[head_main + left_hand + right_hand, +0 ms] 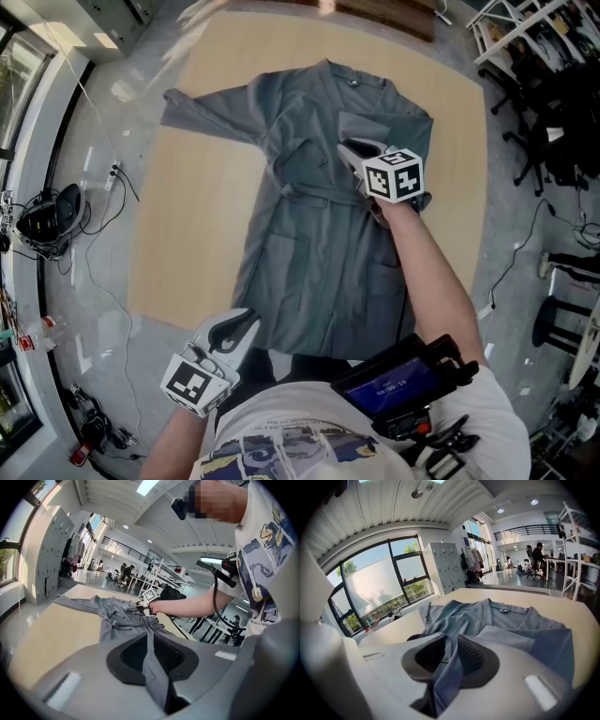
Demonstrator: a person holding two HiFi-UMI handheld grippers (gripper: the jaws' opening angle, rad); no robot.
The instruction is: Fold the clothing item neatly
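Overall: a grey robe (pixel 309 234) lay front-up and lengthwise on a wooden table (pixel 187 244), with its collar (pixel 328 70) at the far end and its hem at the near edge, close to the person.
Far sleeve: one sleeve (pixel 211 112) stretched flat towards the upper left of the head view.
Other sleeve: it was folded in over the chest as a flat panel (pixel 389 127), just beyond the right gripper.
Belt: a thin belt (pixel 305 192) crossed the waist, slightly slanted.
Left gripper: the left gripper (pixel 242 326) sat at the near left corner of the hem, by the table's edge. In the left gripper view its jaws (pixel 151 641) were closed on a strip of the grey cloth, which ran up between the dark pads and on across the table.
Right gripper: the right gripper (pixel 352 150) reached out on a straight arm over the middle of the robe, near the belt and the folded panel. In the right gripper view the jaws (pixel 451 649) stood a little apart; a fold of the robe ran between the pads, but they did not appear to pinch it.
Marker cubes: one cube (pixel 394 175) showed on the right gripper, another (pixel 197 382) on the left.
Chest device: a dark unit with a blue screen (pixel 398 382) hung at the person's front.
Surroundings: a shiny grey floor (pixel 94 309) with loose cables lay around the table.
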